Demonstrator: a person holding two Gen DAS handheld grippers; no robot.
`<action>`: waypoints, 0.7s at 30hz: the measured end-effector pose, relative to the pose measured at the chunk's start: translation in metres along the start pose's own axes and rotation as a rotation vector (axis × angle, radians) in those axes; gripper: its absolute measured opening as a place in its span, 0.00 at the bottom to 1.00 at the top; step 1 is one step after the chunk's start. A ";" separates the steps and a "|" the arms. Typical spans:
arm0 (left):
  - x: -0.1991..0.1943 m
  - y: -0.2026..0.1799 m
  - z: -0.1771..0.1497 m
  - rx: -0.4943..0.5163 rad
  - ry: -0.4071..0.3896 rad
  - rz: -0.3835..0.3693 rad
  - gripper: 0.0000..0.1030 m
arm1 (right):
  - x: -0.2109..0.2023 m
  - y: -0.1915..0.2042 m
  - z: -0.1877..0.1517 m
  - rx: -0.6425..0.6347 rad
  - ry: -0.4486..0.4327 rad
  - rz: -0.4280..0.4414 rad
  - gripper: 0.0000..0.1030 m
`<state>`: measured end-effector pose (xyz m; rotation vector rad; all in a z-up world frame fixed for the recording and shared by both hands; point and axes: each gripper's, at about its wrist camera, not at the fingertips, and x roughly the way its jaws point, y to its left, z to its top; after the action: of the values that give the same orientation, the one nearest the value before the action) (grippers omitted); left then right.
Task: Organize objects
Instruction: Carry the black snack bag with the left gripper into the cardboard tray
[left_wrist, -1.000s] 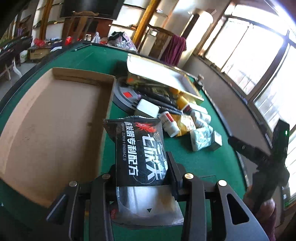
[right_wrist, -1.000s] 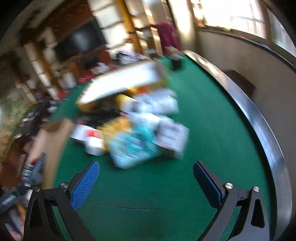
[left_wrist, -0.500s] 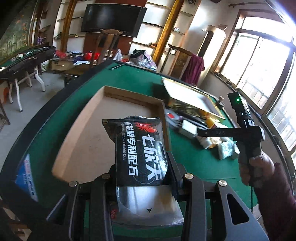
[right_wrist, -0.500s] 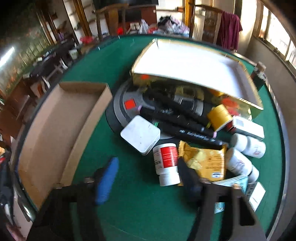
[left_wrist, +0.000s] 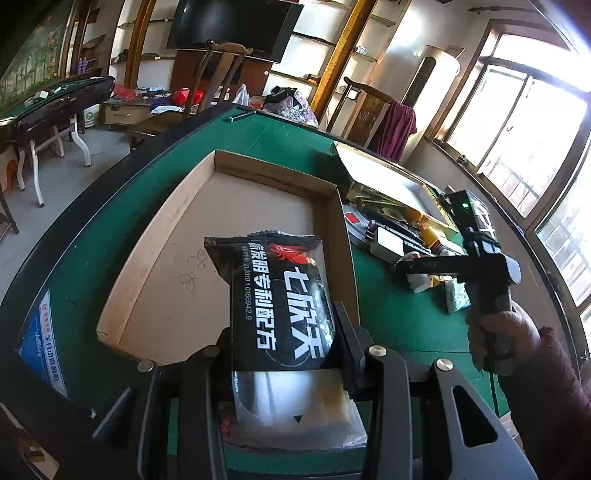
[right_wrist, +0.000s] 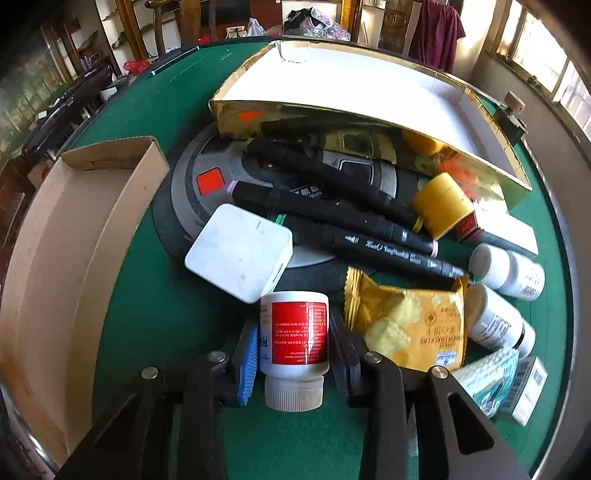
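My left gripper is shut on a black snack packet with white lettering and holds it tilted above the near right part of a shallow cardboard tray. In the right wrist view my right gripper has its jaws closing on a white bottle with a red label. The bottle lies on the green felt with its cap toward me, and the blue pads touch both of its sides. The tray's right wall stands to the left of the bottle.
Behind the bottle is a pile: a white square box, black markers, a yellow packet, white bottles, a yellow-capped jar and a tilted gold box on a grey disc. A hand grips the right tool.
The left gripper carried the packet left, from beside the tray to over it. The right gripper swung down onto the pile and its jaws narrowed from wide open around the red-label bottle.
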<state>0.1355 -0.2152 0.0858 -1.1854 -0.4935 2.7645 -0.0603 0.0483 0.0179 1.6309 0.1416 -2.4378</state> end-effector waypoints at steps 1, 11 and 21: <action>-0.002 -0.002 0.000 0.000 -0.004 0.002 0.36 | -0.005 -0.002 -0.003 0.009 -0.013 0.012 0.36; -0.023 -0.021 0.050 0.027 -0.018 -0.112 0.36 | -0.084 0.001 -0.007 0.083 -0.078 0.406 0.36; 0.075 -0.023 0.136 0.091 0.049 0.022 0.36 | -0.063 0.087 0.064 0.071 -0.051 0.473 0.36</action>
<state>-0.0151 -0.2128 0.1293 -1.2418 -0.3480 2.7363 -0.0750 -0.0414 0.1037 1.4262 -0.3077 -2.1335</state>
